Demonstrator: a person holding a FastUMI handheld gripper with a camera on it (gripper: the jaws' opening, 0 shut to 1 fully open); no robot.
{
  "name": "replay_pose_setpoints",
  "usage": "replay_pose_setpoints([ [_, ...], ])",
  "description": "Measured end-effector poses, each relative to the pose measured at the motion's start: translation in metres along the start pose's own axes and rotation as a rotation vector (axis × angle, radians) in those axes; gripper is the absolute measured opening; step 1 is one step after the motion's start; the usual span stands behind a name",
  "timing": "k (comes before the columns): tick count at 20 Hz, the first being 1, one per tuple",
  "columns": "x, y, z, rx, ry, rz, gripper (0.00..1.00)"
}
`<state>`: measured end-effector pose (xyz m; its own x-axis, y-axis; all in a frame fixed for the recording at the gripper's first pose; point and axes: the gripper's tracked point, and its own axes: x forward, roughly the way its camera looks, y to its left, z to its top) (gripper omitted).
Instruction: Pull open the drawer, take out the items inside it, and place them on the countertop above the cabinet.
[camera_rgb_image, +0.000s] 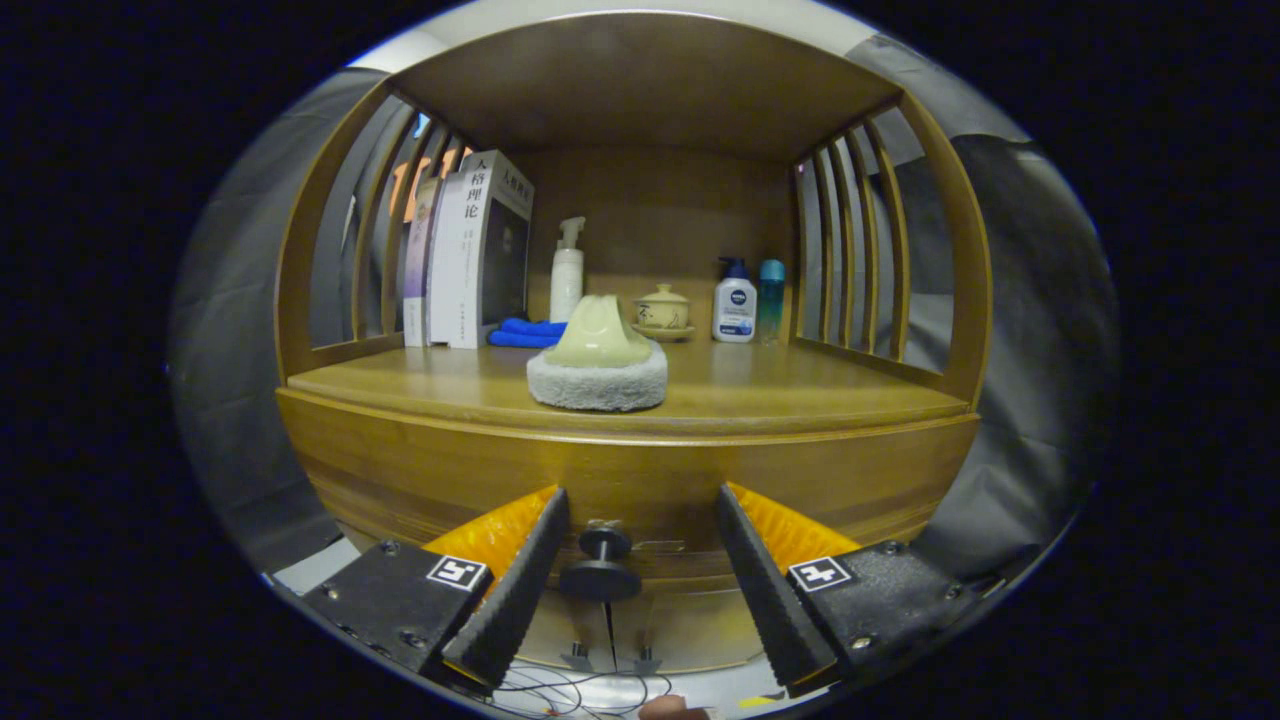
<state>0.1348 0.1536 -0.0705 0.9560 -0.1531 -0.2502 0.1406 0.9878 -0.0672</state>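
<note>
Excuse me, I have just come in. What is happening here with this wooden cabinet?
A person holds a handheld gripper in front of a wooden cabinet. Its fingers are open, and the dark drawer knob sits between them, not yet gripped. The drawer looks closed. On the countertop above stand a round scrubbing pad, some books, a blue cloth, a pump bottle, a small lidded cup and two more bottles.

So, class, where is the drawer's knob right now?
In the gripper view, the drawer knob sits on the drawer front below the countertop, between the open tool's two fingers, nearer the left finger, touching neither.
</note>
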Motion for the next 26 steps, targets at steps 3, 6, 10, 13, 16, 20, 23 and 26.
replay_pose_setpoints([
  [3,0.001,0.0,0.0,0.0,-0.007,0.0,0.95],
  [6,-0.001,0.001,0.0,0.016,-0.005,0.025,0.95],
  [10,-0.019,-0.005,0.006,0.066,-0.034,0.04,0.95],
  [13,-0.047,-0.006,0.011,0.026,-0.072,0.052,0.95],
  [16,-0.083,0.0,0.012,-0.023,-0.108,0.074,0.95],
  [20,-0.128,-0.001,0.014,-0.012,-0.13,0.101,0.95],
  [23,-0.156,-0.013,0.018,0.014,-0.157,0.099,0.95],
  [26,-0.18,-0.023,0.014,0.014,-0.163,0.086,0.95],
])
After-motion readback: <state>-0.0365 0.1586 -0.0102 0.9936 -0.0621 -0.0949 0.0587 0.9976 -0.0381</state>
